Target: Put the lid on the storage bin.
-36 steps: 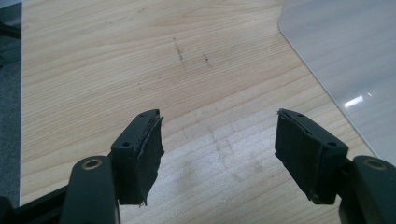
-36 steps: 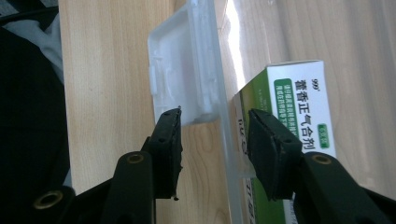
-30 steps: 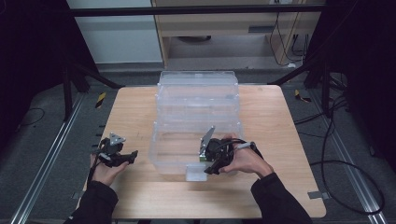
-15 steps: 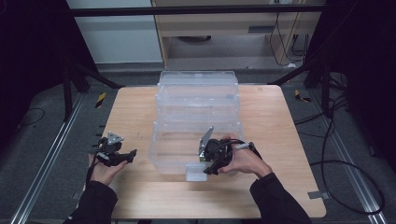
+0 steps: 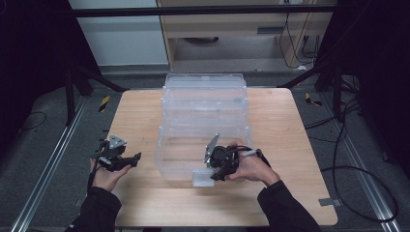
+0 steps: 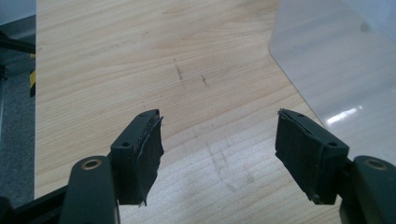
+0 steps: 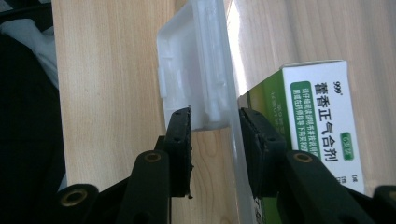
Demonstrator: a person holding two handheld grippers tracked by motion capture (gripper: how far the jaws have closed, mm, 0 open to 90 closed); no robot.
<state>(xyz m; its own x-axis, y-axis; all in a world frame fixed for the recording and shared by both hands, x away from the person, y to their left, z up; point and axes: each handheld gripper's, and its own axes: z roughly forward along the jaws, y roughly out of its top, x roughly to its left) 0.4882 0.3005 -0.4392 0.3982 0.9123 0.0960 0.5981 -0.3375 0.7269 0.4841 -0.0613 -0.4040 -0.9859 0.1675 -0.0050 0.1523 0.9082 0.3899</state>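
Observation:
A clear plastic drawer unit [image 5: 205, 104] stands in the middle of the wooden table [image 5: 290, 125]. Its lowest drawer [image 5: 181, 157] sticks out toward the person, with a white handle [image 5: 202, 179] on the front. My right gripper [image 5: 217, 173] is at that front, shut on the handle [image 7: 191, 70] and the clear wall, one jaw on each side. Behind the wall lies a green and white medicine box [image 7: 322, 107]. My left gripper [image 5: 133, 159] sits left of the drawer, just above the table, and stands open [image 6: 219, 140] with nothing between its jaws.
The drawer's clear side [image 6: 336, 60] lies just right of the left gripper. Bare wood stretches to the table's left edge [image 5: 109, 140]. Behind the table stand a cabinet [image 5: 227, 29] and dark frame legs; cables [image 5: 358, 169] trail on the floor at right.

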